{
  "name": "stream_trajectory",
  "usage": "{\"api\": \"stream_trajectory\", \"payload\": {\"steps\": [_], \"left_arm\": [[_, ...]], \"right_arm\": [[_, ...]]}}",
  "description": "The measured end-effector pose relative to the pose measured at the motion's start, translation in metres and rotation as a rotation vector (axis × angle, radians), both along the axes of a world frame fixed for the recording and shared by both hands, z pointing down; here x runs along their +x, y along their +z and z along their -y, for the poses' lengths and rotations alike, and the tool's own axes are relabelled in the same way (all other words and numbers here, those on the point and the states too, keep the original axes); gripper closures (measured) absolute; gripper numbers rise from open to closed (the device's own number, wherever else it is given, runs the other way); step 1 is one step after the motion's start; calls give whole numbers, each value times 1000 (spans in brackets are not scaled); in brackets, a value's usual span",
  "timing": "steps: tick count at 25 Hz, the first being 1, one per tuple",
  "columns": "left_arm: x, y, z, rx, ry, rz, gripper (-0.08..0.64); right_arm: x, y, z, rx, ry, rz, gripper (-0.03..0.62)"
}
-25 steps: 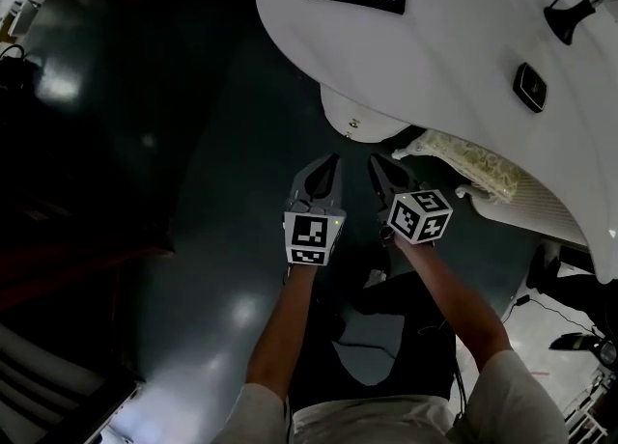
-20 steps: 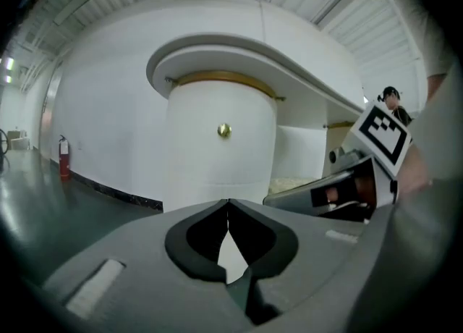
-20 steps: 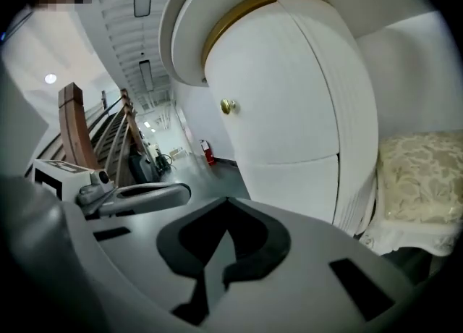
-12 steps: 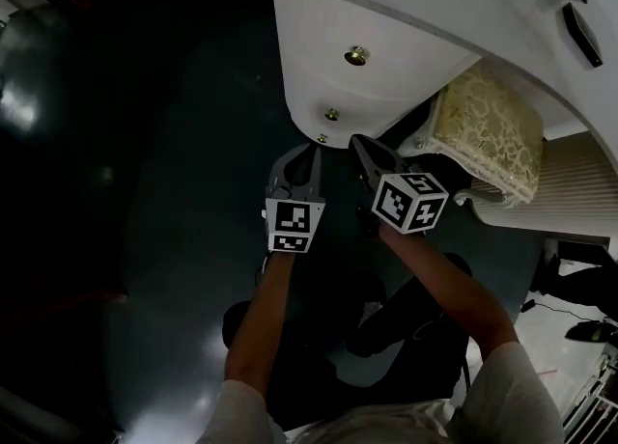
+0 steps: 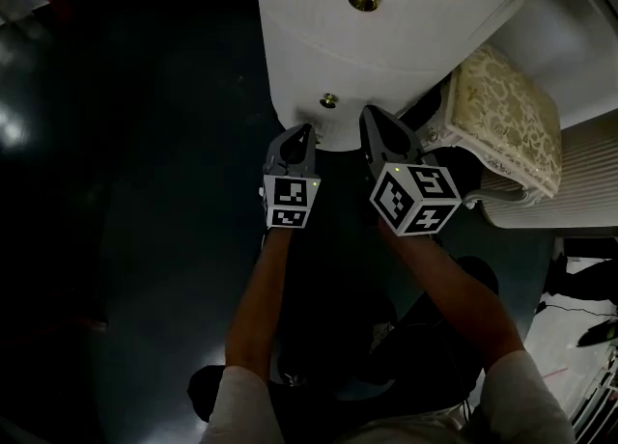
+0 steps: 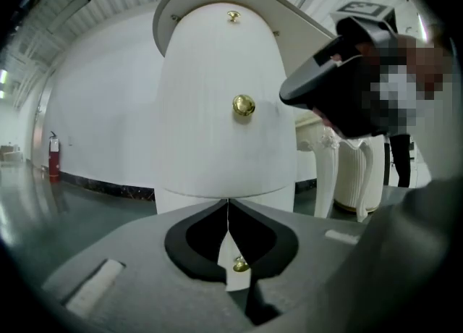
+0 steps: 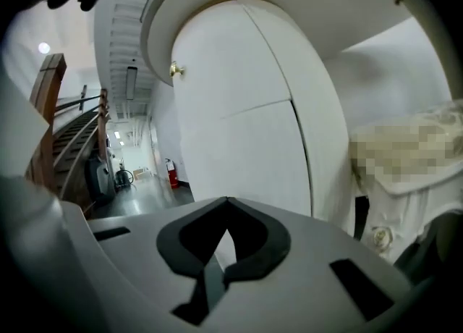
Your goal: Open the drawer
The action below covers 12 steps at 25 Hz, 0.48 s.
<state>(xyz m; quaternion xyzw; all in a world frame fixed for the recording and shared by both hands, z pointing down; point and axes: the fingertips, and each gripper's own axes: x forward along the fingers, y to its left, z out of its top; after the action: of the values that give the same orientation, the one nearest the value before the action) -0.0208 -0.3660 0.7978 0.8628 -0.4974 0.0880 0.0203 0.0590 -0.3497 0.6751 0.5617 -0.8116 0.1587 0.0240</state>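
Okay, both tools are hanging just short of the white cabinet (image 5: 299, 37), and every drawer front is looking flush, so nothing is opened yet. I'm reading the left tool (image 6: 228, 201) as pinched together on nothing, and the right tool (image 7: 227, 200) likewise together and empty. The middle drawer (image 6: 210, 143) is carrying its brass knob (image 6: 243, 106) at 12 o'clock from the left tool, and a lower knob (image 6: 239, 264) is peeking just past its tips.

Risks I'm flagging:
- Driving in without parting the tips means ramming a knob or the panel.
- The knob is small, round and shiny, so it's likely slipping on the pull.
- The right tool is facing bare panel with no knob ahead, and it's crowding the cushioned seat (image 5: 507, 114) at 3 o'clock.
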Motion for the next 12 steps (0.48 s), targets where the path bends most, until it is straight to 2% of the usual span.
{"api": "stream_trajectory", "payload": {"steps": [2, 4, 7, 12], "left_arm": [[-2, 19, -8, -16, -14, -7, 549], [-7, 41, -9, -59, -35, 16, 549], [-8, 64, -7, -124, -51, 2, 549], [13, 63, 9, -178, -14, -111, 548]], "right_arm": [[-3, 3, 1, 40, -10, -86, 577], [-6, 11, 2, 46, -20, -129, 577], [-5, 21, 1, 36, 2, -127, 577], [0, 17, 11, 28, 60, -93, 577]]}}
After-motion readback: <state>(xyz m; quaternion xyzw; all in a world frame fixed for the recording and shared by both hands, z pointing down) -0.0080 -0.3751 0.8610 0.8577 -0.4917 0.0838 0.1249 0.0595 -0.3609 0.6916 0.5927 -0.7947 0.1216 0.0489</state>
